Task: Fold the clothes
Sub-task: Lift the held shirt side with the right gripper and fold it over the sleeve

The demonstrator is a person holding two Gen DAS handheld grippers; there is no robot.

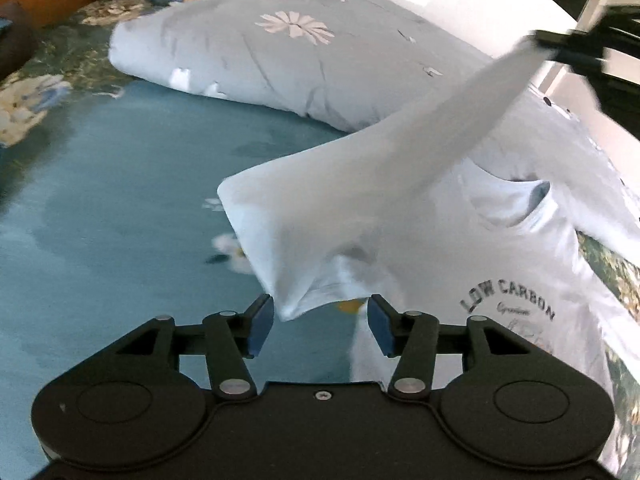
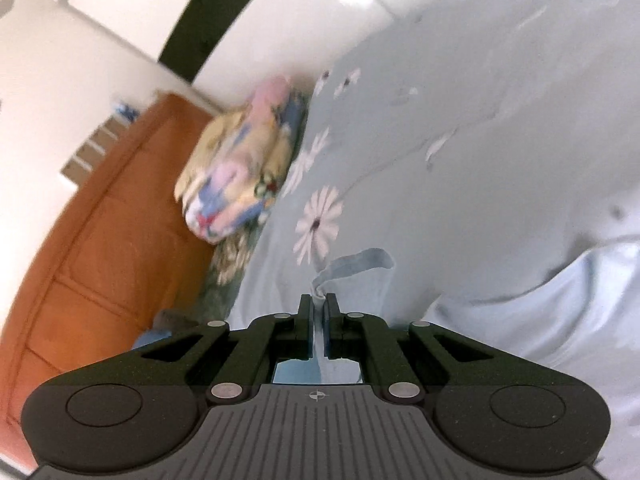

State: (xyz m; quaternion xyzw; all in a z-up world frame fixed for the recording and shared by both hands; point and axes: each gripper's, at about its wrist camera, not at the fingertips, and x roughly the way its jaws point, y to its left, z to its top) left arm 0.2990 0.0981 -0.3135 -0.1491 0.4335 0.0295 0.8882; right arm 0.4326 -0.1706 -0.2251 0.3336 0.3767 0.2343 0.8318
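Right tool [image 2: 319, 300] clamped on pale blue T-shirt [image 1: 400, 216] edge, pulling it taut above the bed [image 1: 120, 220]. Left tool [image 1: 320, 316] jaws apart, sleeve corner hanging between them.

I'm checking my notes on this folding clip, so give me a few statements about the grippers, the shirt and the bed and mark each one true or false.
1. The right gripper is shut on a fold of the pale T-shirt. True.
2. The left gripper is clamped on the shirt. False: its jaws stand open, with the shirt's sleeve hem just in front of them.
3. The shirt's print reads LOW CARBON. True.
4. The shirt lies flat. False: a strip is pulled up taut toward the right gripper.
5. The daisy-print pillow is red. False: it is pale grey-blue.
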